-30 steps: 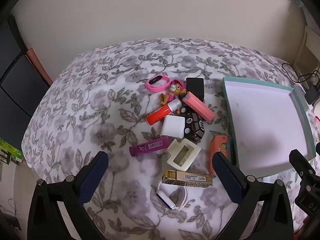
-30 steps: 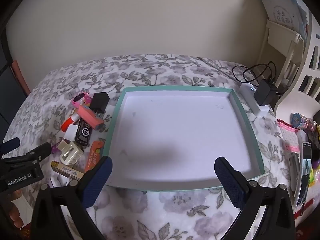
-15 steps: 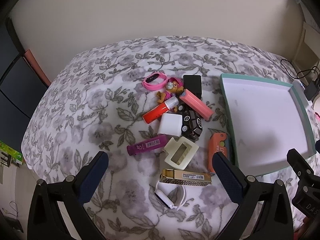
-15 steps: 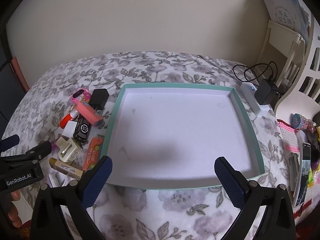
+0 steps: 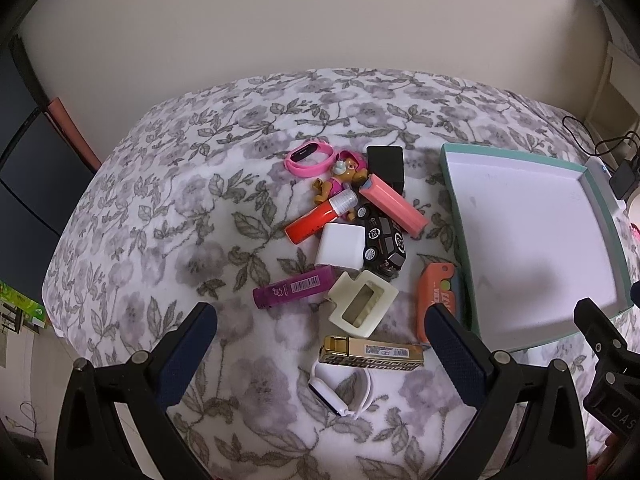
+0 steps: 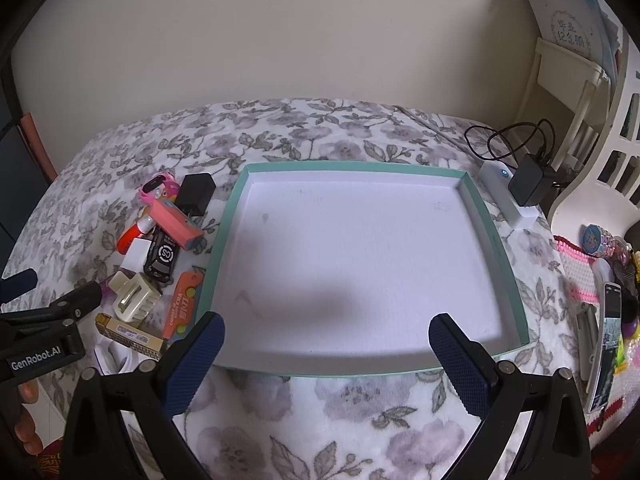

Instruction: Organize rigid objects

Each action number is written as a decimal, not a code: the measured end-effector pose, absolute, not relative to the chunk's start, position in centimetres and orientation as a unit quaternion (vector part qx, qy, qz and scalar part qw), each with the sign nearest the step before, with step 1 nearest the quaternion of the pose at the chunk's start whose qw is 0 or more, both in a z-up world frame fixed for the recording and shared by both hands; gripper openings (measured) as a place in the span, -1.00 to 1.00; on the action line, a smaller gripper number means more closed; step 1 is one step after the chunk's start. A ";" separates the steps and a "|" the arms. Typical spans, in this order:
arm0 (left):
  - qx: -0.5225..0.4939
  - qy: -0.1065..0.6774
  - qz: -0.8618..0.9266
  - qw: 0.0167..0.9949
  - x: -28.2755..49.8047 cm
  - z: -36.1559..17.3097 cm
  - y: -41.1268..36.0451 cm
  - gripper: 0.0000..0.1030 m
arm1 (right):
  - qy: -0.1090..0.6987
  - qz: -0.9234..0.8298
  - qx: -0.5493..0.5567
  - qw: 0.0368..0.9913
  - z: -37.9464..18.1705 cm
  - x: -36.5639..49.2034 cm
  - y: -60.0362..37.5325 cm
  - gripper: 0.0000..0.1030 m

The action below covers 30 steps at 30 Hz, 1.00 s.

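A pile of small objects lies on the floral blanket: a pink wristband (image 5: 307, 157), a toy dog (image 5: 344, 178), a pink bar (image 5: 394, 205), a red tube (image 5: 316, 222), a white cube (image 5: 341, 246), a black toy car (image 5: 383, 242), a purple tube (image 5: 294, 291), a cream frame (image 5: 363, 309), an orange box cutter (image 5: 436, 296), a gold case (image 5: 371, 354). My left gripper (image 5: 320, 352) is open above the near end of the pile. A teal-rimmed tray (image 6: 496, 232) with a white bottom holds nothing. My right gripper (image 6: 326, 354) is open over its near edge.
A black box (image 5: 385, 162) sits at the pile's far side and a white band (image 5: 340, 396) at its near side. A white power strip (image 6: 508, 196) with a black charger lies right of the tray. A phone (image 6: 606, 344) and trinkets lie far right. A wall stands behind.
Both grippers have drawn back and up a little, so the pile and the tray sit slightly higher and smaller in view. Nothing was picked up.
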<state>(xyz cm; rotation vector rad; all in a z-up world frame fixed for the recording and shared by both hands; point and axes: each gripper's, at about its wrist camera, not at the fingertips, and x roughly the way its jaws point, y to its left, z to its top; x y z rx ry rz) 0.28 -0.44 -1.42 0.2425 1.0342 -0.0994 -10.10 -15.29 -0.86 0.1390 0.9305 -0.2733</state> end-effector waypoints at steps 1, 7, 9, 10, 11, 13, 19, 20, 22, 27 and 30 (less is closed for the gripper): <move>0.115 0.494 -0.047 0.861 0.3 -1.4 -0.4 1.00 | 0.447 -0.131 0.067 0.882 -0.9 -10.1 -15.3 1.00; 0.115 0.494 -0.048 0.861 0.4 -1.5 -0.4 1.00 | 0.450 -0.131 0.066 0.881 -1.0 -10.0 -15.3 1.00; 0.115 0.493 -0.047 0.861 0.4 -1.5 -0.3 1.00 | 0.450 -0.132 0.066 0.881 -1.0 -10.0 -15.3 1.00; 0.115 0.493 -0.047 0.861 0.4 -1.5 -0.3 1.00 | 0.450 -0.132 0.066 0.881 -1.0 -10.0 -15.3 1.00; 0.115 0.493 -0.047 0.861 0.4 -1.5 -0.3 1.00 | 0.450 -0.132 0.066 0.881 -1.1 -10.0 -15.3 1.00; 0.115 0.493 -0.046 0.861 0.4 -1.5 -0.3 1.00 | 0.450 -0.132 0.066 0.881 -1.0 -10.0 -15.3 1.00; 0.114 0.495 -0.044 0.860 0.3 -1.4 -0.3 1.00 | 0.455 -0.131 0.065 0.878 -1.2 -10.0 -15.2 1.00; 0.114 0.495 -0.044 0.860 0.3 -1.4 -0.3 1.00 | 0.456 -0.132 0.065 0.878 -1.3 -10.0 -15.2 1.00; 0.114 0.495 -0.044 0.860 0.3 -1.4 -0.3 1.00 | 0.459 -0.132 0.064 0.876 -1.3 -10.0 -15.3 1.00; 0.114 0.494 -0.044 0.861 0.3 -1.4 -0.3 1.00 | 0.461 -0.131 0.064 0.876 -1.3 -9.9 -15.3 1.00; 0.115 0.495 -0.044 0.860 0.4 -1.4 -0.3 1.00 | 0.461 -0.131 0.064 0.876 -1.4 -9.9 -15.3 1.00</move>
